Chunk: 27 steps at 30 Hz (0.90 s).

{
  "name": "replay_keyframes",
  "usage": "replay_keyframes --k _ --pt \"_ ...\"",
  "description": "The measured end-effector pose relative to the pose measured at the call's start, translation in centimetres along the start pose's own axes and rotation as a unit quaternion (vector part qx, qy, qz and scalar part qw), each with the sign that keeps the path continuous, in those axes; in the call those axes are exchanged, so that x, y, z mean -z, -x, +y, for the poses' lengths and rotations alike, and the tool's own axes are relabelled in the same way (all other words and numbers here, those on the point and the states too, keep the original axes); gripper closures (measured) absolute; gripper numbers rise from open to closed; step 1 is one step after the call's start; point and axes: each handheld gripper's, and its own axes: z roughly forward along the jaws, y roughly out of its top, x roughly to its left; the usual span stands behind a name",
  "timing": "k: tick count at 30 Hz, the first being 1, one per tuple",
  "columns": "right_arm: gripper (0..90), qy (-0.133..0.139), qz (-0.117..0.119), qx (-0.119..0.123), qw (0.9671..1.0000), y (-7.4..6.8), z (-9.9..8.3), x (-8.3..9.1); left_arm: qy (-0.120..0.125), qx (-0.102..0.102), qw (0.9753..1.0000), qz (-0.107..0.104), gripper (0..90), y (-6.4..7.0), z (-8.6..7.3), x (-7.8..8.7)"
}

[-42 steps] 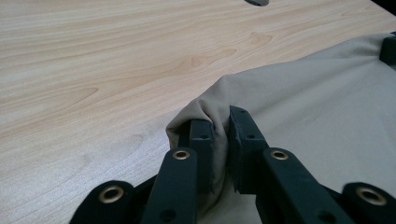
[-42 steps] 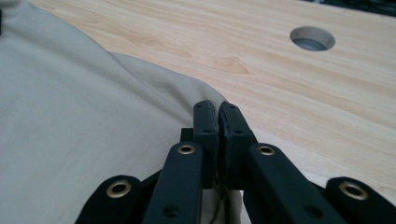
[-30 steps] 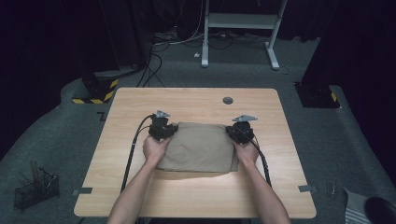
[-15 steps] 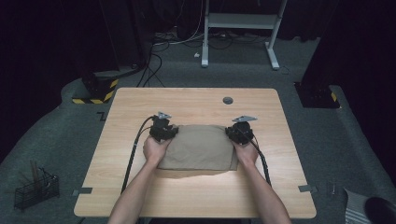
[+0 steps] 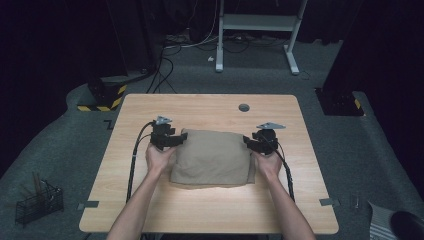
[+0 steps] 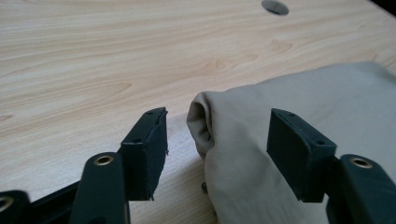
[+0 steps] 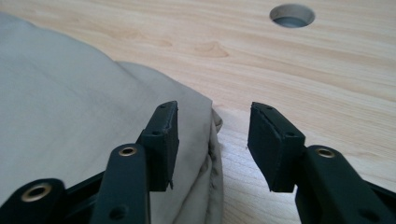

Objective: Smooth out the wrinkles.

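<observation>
The high view looked forward and down from above your side of the table [image 5: 210, 210]. Each gripper view sat low and close, looking along its own jaws across the tabletop. All three shared the folded beige cloth [image 5: 212, 157] [image 6: 299, 107] [image 7: 70, 107] and the round table hole [image 5: 244, 107] [image 6: 275, 6] [image 7: 292, 15].

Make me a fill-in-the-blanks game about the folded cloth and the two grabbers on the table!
1. The folded cloth on the wooden table is ____ in colour.
2. The left gripper has its jaws ____, with the cloth's corner between them.
3. The right gripper is at the cloth's far ____ corner in the high view.
4. The round hole in the table lies ____ the cloth, away from the person.

Missing words: beige; open; right; beyond
</observation>
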Motion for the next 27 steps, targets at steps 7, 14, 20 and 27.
replay_keyframes --k 7,14,20,27 --pt "50.7 0.035 0.042 0.012 0.9984 -1.8 0.3 1.6 0.039 -0.026 0.9982 -0.038 34.2 2.6 0.5 2.3" --pt "49.1 0.021 0.069 0.035 0.9967 -4.2 -0.8 0.6 -0.003 -0.063 0.9956 -0.069 33.5 4.5 -0.3 0.0" --pt "46.9 -0.023 0.064 0.004 0.9977 -2.4 -3.1 -1.3 -0.038 -0.014 0.9973 -0.060 34.1 1.9 -2.2 -2.3" --pt "45.7 -0.003 0.047 0.015 0.9988 -2.5 -3.8 0.7 0.005 -0.019 0.9987 -0.047 31.2 2.7 -2.6 1.6"
